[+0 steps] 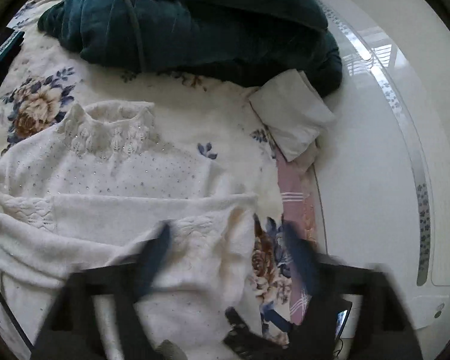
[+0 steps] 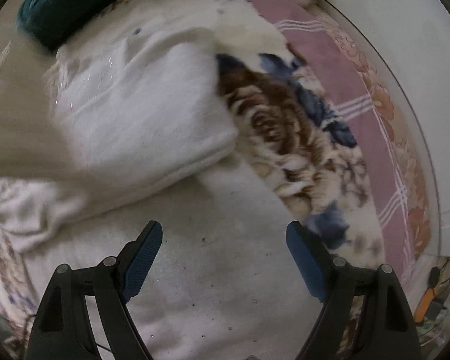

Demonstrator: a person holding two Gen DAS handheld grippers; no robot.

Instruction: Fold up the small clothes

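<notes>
A small white knitted sweater point(image 1: 129, 174) with a lace collar and tiny sequins lies on a floral blanket point(image 1: 36, 105), its lower part and a sleeve folded up over the body. My left gripper point(image 1: 225, 240) is open just above the folded sleeve end point(image 1: 207, 240), with nothing between its blurred blue pads. In the right wrist view the same sweater point(image 2: 141, 105) fills the left and bottom. My right gripper point(image 2: 225, 240) is open and empty over the white fabric, beside the folded edge.
A dark teal velvet garment point(image 1: 195, 24) is heaped at the far side of the bed. A folded white cloth point(image 1: 294, 117) lies by the bed's right edge. A pink sheet strip point(image 1: 297, 198) and white glossy floor point(image 1: 375, 150) are to the right.
</notes>
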